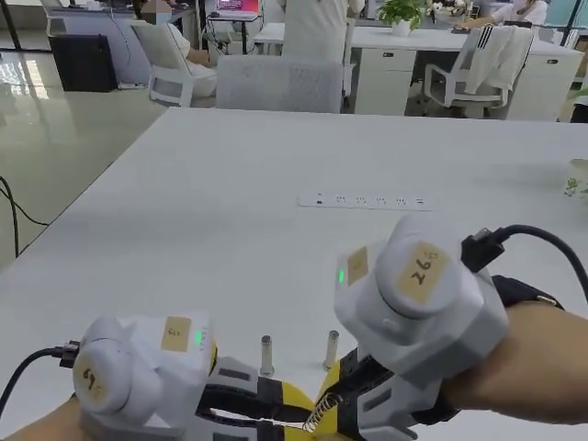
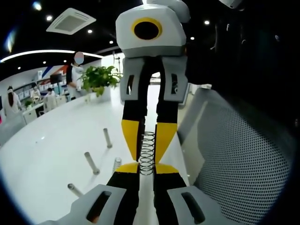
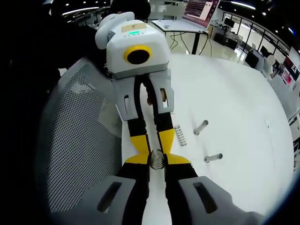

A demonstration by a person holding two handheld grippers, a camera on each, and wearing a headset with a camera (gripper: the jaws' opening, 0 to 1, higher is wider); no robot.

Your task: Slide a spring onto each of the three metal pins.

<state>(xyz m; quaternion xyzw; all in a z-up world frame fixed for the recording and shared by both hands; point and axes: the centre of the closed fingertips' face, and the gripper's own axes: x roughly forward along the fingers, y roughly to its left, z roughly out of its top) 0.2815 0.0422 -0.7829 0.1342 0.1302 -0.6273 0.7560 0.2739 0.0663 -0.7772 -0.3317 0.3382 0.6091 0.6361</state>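
Fingers [image 2: 126, 168] of the left gripper [image 2: 146, 170] are closed on one end of a spring [image 2: 147, 149]. The right gripper [image 3: 158, 164] is pinched on its other end, so the spring hangs in the air between the two, tip to tip, over the near edge of the worktop [image 1: 230, 211]. Sharing it like this looks like a way to pass it across, or to turn it so that one open end is free to go over a pin. Just beyond the fingers stand the pins [image 2: 91, 162], three upright in a row and all bare, close enough for a short reach. A loose spring [image 3: 180, 135] lies on the worktop beside them, handy for a later pin. No pin carries a spring yet
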